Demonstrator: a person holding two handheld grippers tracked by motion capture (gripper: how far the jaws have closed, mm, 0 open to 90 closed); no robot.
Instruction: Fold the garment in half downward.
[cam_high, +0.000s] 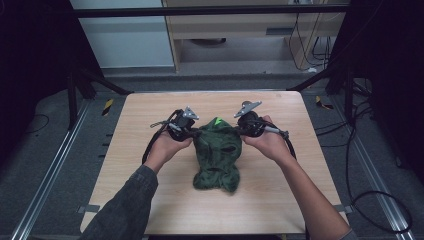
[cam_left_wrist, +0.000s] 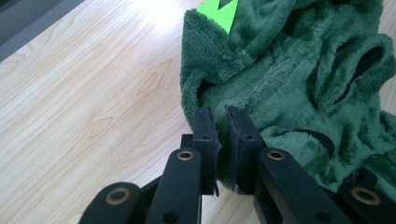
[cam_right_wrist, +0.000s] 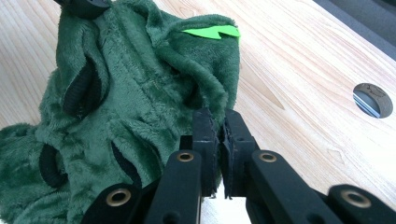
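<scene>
The left gripper (cam_left_wrist: 219, 116) pinches the left edge of a dark green plush garment (cam_high: 217, 152) and the right gripper (cam_right_wrist: 217, 119) pinches its right edge, the garment lying crumpled mid-table (cam_high: 150, 110), a bright green patch (cam_high: 218, 121) at its far end.

One green fleece garment (cam_high: 217, 152), two grippers, one table (cam_high: 150, 120)

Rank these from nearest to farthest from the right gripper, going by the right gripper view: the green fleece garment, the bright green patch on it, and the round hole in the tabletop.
1. The green fleece garment: its edge sits pinched between the right gripper jaws.
2. The bright green patch: just beyond the jaws, on the garment's top fold.
3. The round hole: off to the side in the tabletop, clear of the garment.
</scene>
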